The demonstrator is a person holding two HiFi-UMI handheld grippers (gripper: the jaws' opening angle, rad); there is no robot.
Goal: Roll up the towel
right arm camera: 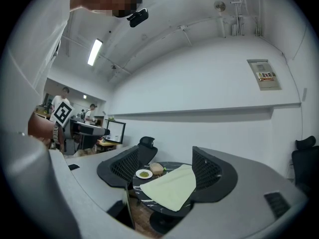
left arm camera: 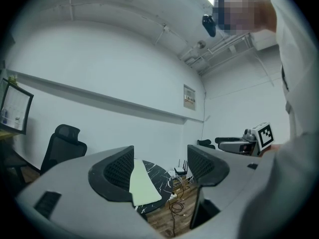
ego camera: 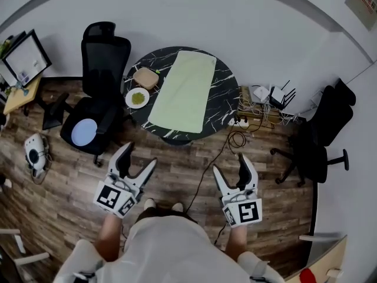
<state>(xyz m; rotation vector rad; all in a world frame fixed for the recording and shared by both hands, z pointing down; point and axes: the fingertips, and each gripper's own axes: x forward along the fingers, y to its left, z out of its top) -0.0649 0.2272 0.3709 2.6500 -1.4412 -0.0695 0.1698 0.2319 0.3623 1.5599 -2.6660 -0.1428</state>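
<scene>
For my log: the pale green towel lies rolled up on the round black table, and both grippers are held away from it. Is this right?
Not quite. The head view shows the towel spread flat, not rolled up, on the table. The left gripper and right gripper are indeed held away from it.

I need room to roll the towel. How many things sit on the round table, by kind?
Towel: 1
White plate: 1
Tan dish: 1
Tiny green item: 1
Total: 4
</scene>
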